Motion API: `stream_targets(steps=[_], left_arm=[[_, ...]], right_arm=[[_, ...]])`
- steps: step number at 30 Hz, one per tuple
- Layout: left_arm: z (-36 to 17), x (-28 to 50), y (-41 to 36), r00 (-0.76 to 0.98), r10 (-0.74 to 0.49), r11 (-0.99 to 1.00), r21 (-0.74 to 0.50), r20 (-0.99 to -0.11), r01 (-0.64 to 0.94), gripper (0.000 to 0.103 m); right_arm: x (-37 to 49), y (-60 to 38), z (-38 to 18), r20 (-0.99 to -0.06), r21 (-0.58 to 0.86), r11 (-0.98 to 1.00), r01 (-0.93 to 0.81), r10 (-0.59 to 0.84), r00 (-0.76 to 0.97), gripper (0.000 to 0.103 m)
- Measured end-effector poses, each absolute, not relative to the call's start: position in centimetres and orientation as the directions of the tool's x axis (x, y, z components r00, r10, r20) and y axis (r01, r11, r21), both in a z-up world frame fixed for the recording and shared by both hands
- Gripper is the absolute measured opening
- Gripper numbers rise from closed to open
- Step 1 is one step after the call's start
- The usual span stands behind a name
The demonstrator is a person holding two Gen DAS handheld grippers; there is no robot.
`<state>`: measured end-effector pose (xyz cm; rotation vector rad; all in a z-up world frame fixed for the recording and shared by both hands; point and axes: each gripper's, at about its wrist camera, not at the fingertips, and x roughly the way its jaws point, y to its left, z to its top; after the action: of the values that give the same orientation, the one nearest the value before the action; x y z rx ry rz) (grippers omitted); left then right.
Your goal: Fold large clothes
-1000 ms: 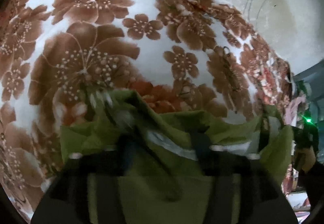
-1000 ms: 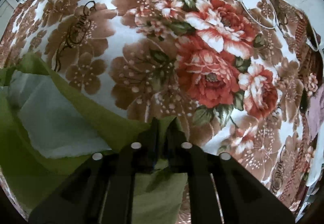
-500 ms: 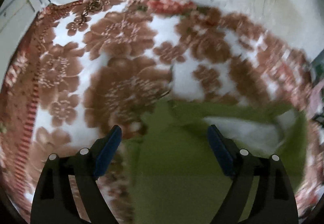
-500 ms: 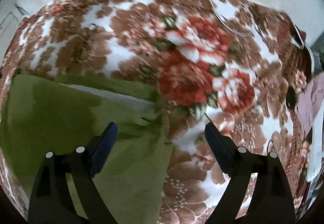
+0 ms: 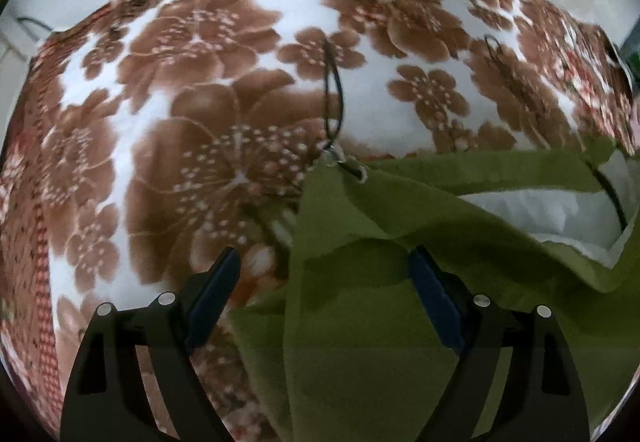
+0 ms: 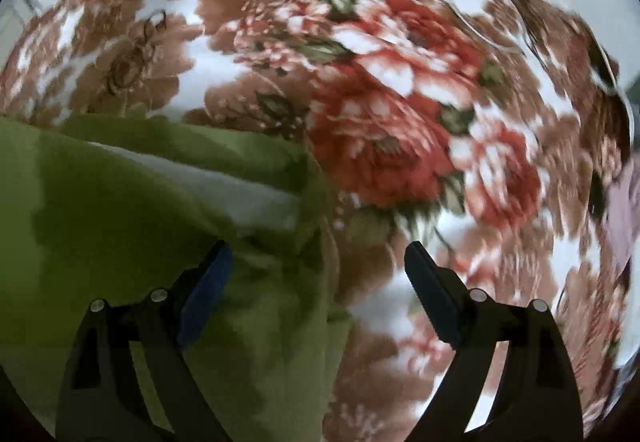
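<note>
In the left wrist view, your left gripper (image 5: 322,274) is hanging with its fingers wide apart, holding nothing. The green garment (image 5: 380,342) is lying on the floral blanket (image 5: 200,102), below the fingers and stretching to the right.

In the right wrist view, your right gripper (image 6: 316,270) is also gaping and empty. The garment's right edge is running between its fingers, the cloth extending leftward.

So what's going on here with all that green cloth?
A person is folding a green garment on a flowery blanket, using a handheld gripper in each hand. At this moment the left gripper and the right gripper are both open and hold nothing. The garment lies on the blanket with a white lining showing, and a black cord trails from its corner.
</note>
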<state>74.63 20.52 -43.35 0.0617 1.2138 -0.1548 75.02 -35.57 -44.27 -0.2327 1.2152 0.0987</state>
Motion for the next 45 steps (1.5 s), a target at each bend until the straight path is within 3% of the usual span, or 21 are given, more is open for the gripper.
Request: stream_targets(steps=[9, 15, 17, 22, 24, 25, 26, 29, 33, 39, 42, 45], left_arm=[[-44.6, 75.8, 19.5, 0.339, -0.114, 0.981, -0.052, -0.934, 0.185, 0.084], [-45.1, 76.1, 20.0, 0.325, -0.191, 0.974, -0.137, -0.926, 0.18, 0.08], [-45.3, 76.0, 19.9, 0.315, -0.215, 0.969, -0.161, -0.924, 0.187, 0.072], [-45.7, 76.0, 19.3, 0.305, -0.243, 0.961, -0.186, -0.921, 0.205, 0.064], [-45.7, 76.0, 19.4, 0.308, -0.252, 0.959, -0.195, -0.917, 0.205, 0.054], [-45.6, 76.0, 19.3, 0.31, -0.248, 0.96, -0.189, -0.918, 0.208, 0.038], [-45.6, 76.0, 19.2, 0.318, -0.208, 0.969, -0.15, -0.925, 0.195, 0.022], [-44.5, 75.3, 19.5, 0.34, -0.172, 0.98, -0.127, -0.924, 0.152, 0.009], [-41.4, 73.4, 20.4, 0.416, -0.127, 0.988, -0.08, -0.901, 0.13, 0.006], [-36.0, 71.1, 22.8, 0.444, -0.12, 0.992, -0.096, -0.888, 0.077, 0.006], [-37.2, 71.2, 23.3, 0.38, -0.103, 0.994, -0.086, -0.919, 0.061, 0.009], [-41.8, 71.9, 23.5, 0.309, -0.046, 0.997, -0.024, -0.95, 0.076, 0.013]], right_arm=[[76.2, -35.9, -44.5, -0.922, -0.211, 0.957, -0.2, -0.127, 0.365, 0.094], [77.5, -35.9, -45.6, -0.944, 0.085, 0.957, -0.277, 0.167, 0.285, 0.092], [77.9, -35.7, -45.8, -0.935, 0.168, 0.946, -0.277, 0.242, 0.26, 0.082], [78.3, -34.8, -47.4, -0.958, 0.146, 0.95, -0.277, 0.206, 0.202, 0.081], [78.1, -34.9, -47.6, -0.953, 0.186, 0.946, -0.264, 0.239, 0.186, 0.066], [77.9, -34.9, -47.3, -0.949, 0.192, 0.943, -0.271, 0.249, 0.195, 0.05], [77.7, -35.0, -47.2, -0.944, 0.202, 0.94, -0.275, 0.262, 0.202, 0.028], [76.6, -35.9, -45.4, -0.929, 0.199, 0.943, -0.268, 0.268, 0.254, 0.016], [74.8, -37.7, -42.4, -0.92, 0.177, 0.948, -0.263, 0.254, 0.299, 0.01], [73.4, -38.6, -36.9, -0.906, 0.141, 0.933, -0.333, 0.256, 0.336, 0.01], [74.3, -37.1, -38.6, -0.923, 0.075, 0.927, -0.368, 0.205, 0.326, 0.012], [75.7, -35.9, -42.8, -0.936, 0.039, 0.936, -0.349, 0.156, 0.314, 0.015]])
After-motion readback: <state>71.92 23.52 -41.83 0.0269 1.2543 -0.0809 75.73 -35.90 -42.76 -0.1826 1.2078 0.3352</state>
